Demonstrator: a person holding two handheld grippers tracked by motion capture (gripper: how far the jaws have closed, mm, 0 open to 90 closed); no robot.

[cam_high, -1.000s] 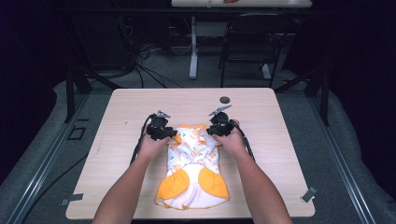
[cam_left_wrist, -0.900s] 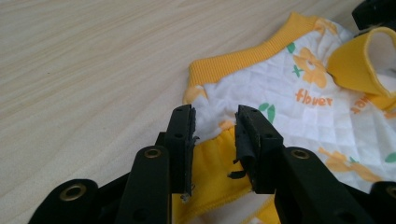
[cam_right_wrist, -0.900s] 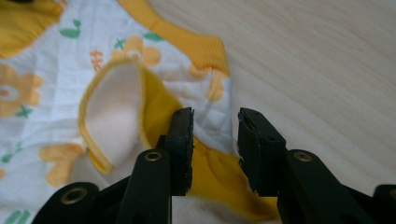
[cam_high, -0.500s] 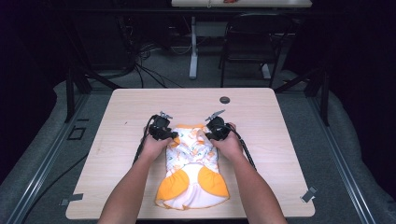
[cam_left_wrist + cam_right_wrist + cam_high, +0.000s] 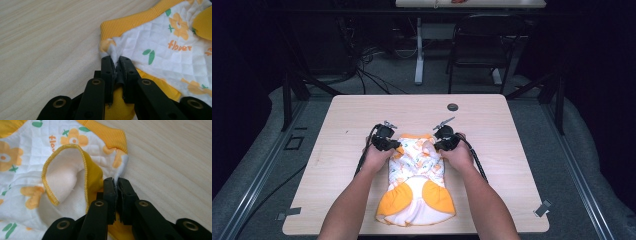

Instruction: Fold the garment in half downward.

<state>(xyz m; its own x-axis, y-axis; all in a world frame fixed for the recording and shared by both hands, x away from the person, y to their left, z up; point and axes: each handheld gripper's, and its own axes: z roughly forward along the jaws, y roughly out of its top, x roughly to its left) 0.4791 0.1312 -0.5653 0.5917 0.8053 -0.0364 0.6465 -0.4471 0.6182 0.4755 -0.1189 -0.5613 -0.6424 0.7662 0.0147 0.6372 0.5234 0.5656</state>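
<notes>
At far corners of the garment [image 5: 417, 172], left gripper [image 5: 116, 65] and right gripper [image 5: 116, 185] clenched on fabric, long axis running toward near tabletop [image 5: 337, 125] edge.

"flover" on the quilted garment [image 5: 172, 47]

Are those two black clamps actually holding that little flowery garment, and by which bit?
Yes. The left gripper pinches the garment at one corner by its yellow ribbed band; the right gripper pinches the opposite corner.
</notes>
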